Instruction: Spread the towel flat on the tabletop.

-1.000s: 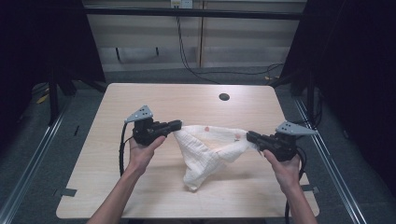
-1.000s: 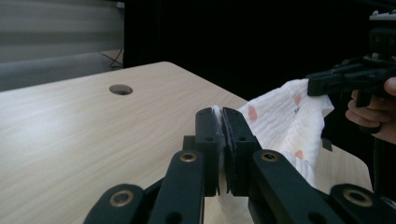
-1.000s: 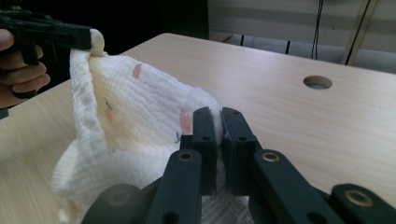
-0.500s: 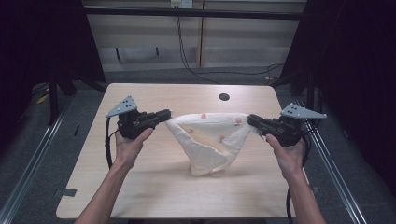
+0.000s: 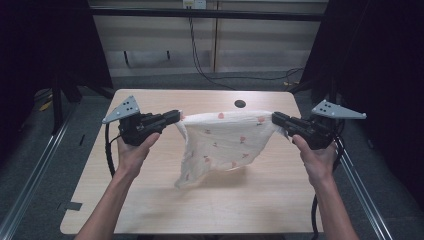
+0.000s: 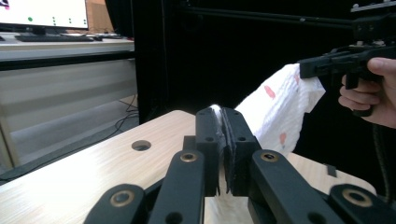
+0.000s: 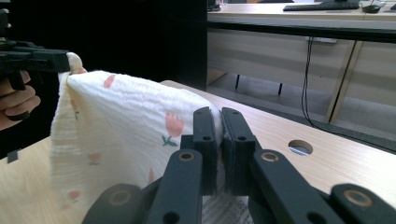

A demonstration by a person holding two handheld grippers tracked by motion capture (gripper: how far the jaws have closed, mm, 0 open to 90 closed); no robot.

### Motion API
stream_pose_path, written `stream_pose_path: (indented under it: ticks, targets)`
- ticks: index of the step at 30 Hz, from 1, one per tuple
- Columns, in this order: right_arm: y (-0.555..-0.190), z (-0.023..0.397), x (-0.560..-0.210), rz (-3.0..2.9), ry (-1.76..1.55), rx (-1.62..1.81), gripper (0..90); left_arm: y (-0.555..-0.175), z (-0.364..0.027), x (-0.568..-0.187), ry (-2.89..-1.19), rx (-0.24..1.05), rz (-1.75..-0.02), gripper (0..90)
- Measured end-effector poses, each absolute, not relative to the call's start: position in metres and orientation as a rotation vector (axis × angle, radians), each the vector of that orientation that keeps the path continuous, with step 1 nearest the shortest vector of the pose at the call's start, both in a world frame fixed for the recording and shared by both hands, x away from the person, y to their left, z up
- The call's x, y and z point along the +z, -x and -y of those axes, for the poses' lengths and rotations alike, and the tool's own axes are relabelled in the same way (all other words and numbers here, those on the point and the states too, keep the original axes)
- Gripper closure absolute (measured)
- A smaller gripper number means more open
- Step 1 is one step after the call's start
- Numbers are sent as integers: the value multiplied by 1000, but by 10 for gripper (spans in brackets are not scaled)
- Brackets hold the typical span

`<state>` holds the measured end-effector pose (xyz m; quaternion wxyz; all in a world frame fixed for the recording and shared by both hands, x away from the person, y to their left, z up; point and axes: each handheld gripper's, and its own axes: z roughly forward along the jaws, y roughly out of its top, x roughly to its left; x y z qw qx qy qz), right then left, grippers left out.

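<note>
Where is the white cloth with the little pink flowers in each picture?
High view: the cloth hangs mid-picture, stretched between the left gripper and the right gripper, above the table.
Left gripper view: it runs from the near jaws up to the right.
Right gripper view: it fills the left and middle, from the near jaws across to the far gripper.
Shared landmark: the round hole in the tabletop.

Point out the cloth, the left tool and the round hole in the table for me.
cloth (image 5: 225, 142), high view, middle of the hanging sheet
left tool (image 5: 176, 118), high view, tips shut on the cloth's corner
round hole (image 5: 240, 104), high view, its dark centre
</note>
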<state>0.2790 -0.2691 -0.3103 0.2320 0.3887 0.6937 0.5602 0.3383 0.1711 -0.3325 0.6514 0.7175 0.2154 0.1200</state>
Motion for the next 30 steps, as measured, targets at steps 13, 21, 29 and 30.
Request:
stream_pose_path:
  ticks: [13,21,29,30]
  targets:
    - [-233,271,-298,-1957,-989,1550,856,-300,-184,-323,-1609,193,-415,863]
    - [-211,268,-308,-1974,-991,1559,857,-299,-185,-351,-1638,86,-461,861]
    - [-252,266,-360,-2034,-1124,1490,857,-336,-177,-405,-1711,43,-601,855]
    - [-258,266,-366,-2039,-1131,1484,857,-339,-176,-407,-1722,57,-606,853]
